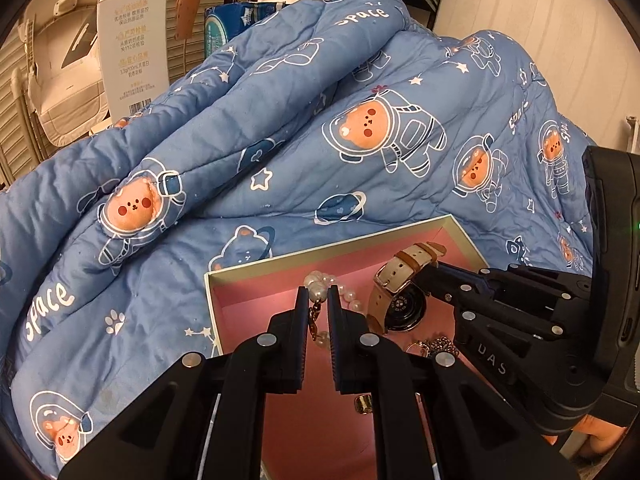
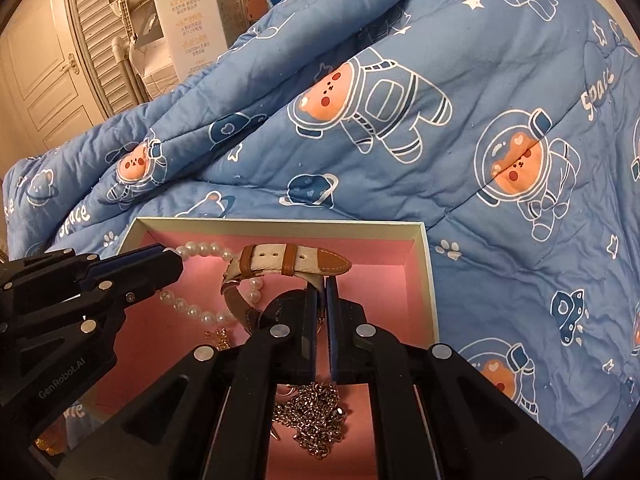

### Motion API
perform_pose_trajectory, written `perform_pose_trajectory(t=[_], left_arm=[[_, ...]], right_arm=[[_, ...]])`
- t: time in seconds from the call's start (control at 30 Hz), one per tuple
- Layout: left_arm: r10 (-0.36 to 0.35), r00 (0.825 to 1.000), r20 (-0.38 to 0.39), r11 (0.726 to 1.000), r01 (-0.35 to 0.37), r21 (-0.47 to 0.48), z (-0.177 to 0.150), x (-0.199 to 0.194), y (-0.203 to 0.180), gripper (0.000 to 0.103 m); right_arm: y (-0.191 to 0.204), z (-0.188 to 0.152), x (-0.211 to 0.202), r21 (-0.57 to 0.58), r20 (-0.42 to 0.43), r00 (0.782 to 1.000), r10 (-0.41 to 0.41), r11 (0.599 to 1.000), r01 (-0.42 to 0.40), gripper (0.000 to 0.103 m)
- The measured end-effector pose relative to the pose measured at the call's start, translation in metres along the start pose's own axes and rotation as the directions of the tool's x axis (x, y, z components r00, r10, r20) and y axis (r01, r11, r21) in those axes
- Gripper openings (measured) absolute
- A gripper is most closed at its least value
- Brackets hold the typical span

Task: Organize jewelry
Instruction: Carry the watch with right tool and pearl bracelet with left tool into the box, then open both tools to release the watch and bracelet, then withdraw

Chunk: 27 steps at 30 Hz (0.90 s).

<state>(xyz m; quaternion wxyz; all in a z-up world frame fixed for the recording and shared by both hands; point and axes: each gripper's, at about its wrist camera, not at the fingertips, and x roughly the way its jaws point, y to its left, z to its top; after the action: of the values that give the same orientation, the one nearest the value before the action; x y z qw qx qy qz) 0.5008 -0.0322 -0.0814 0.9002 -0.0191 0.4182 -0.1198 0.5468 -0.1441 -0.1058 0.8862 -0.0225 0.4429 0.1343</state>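
Note:
A pink-lined box (image 1: 240, 304) (image 2: 424, 280) lies on a blue quilt. In it are a pearl bracelet (image 1: 344, 292) (image 2: 200, 312), a watch with a cream and brown strap (image 1: 400, 272) (image 2: 296, 262), a silver chain (image 2: 316, 416) (image 1: 436, 346) and a gold ring (image 1: 362, 404). My left gripper (image 1: 318, 300) (image 2: 168, 264) is shut on the pearl bracelet near its gold clasp. My right gripper (image 2: 322, 284) (image 1: 428, 276) is shut on the watch strap, with the watch dial (image 1: 402, 308) hanging beside it.
The blue space-bear quilt (image 1: 320, 140) (image 2: 440, 120) is bunched up behind and around the box. A white carton (image 1: 132, 40) (image 2: 192, 24) and slatted doors (image 2: 96, 48) stand at the back left. Gold jewelry (image 2: 48, 446) lies at the lower left of the right wrist view.

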Motion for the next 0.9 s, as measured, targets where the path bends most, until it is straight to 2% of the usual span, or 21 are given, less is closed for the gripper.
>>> perform_pose_trajectory(t=[0.17, 0.2, 0.27, 0.33, 0.37, 0.4, 0.43, 0.5, 0.6, 0.73, 0.8, 0.9], left_arm=[[0.048, 0.999, -0.009, 0.998, -0.047, 0.047, -0.001, 0.004, -0.005, 0.01], [0.055, 0.998, -0.006, 0.997, -0.055, 0.054, 0.0, 0.003, -0.006, 0.013], [0.063, 0.998, 0.01, 0.996, -0.064, 0.064, 0.001, -0.001, -0.007, 0.028], [0.076, 0.997, 0.035, 0.995, -0.078, 0.066, 0.002, -0.007, -0.008, 0.048], [0.071, 0.996, 0.049, 0.995, -0.074, 0.064, 0.003, -0.011, -0.008, 0.049], [0.067, 0.996, 0.06, 0.996, -0.071, 0.062, 0.004, -0.015, -0.007, 0.051], [0.066, 0.995, 0.068, 0.996, -0.071, 0.061, 0.005, -0.018, -0.007, 0.056], [0.068, 0.994, 0.091, 0.996, -0.073, 0.056, 0.006, -0.026, -0.005, 0.067], [0.072, 0.99, 0.12, 0.997, -0.076, 0.029, 0.006, -0.038, 0.001, 0.071], [0.053, 0.986, 0.157, 0.999, -0.051, -0.016, -0.003, -0.059, 0.009, 0.083], [0.042, 0.985, 0.166, 0.999, -0.038, -0.023, -0.012, -0.071, 0.01, 0.085], [0.033, 0.981, 0.19, 0.999, -0.031, -0.009, -0.033, -0.089, 0.007, 0.093]], right_arm=[[0.003, -0.001, 0.002, -0.053, 0.011, 0.999, -0.038, 0.998, 0.039, 0.007], [0.004, -0.001, 0.0, -0.066, 0.017, 0.999, -0.039, 0.997, 0.04, 0.007], [0.008, -0.002, -0.002, -0.103, 0.027, 0.998, -0.055, 0.993, 0.057, 0.007], [0.011, -0.003, -0.004, -0.13, 0.028, 0.998, -0.063, 0.989, 0.066, 0.009], [0.011, -0.004, -0.006, -0.138, 0.032, 0.998, -0.06, 0.988, 0.063, 0.012], [0.012, -0.005, -0.009, -0.148, 0.042, 0.997, -0.063, 0.987, 0.068, 0.023], [0.012, -0.006, -0.012, -0.157, 0.054, 0.996, -0.073, 0.984, 0.081, 0.04], [0.011, -0.008, -0.02, -0.169, 0.092, 0.993, -0.079, 0.981, 0.094, 0.058], [0.008, -0.01, -0.03, -0.176, 0.108, 0.992, -0.071, 0.98, 0.09, 0.06], [0.004, -0.02, -0.05, -0.175, 0.146, 0.988, -0.059, 0.981, 0.084, 0.07], [0.003, -0.028, -0.062, -0.172, 0.154, 0.986, -0.066, 0.981, 0.092, 0.07], [0.004, -0.045, -0.085, -0.178, 0.167, 0.986, -0.026, 0.982, 0.057, 0.07]])
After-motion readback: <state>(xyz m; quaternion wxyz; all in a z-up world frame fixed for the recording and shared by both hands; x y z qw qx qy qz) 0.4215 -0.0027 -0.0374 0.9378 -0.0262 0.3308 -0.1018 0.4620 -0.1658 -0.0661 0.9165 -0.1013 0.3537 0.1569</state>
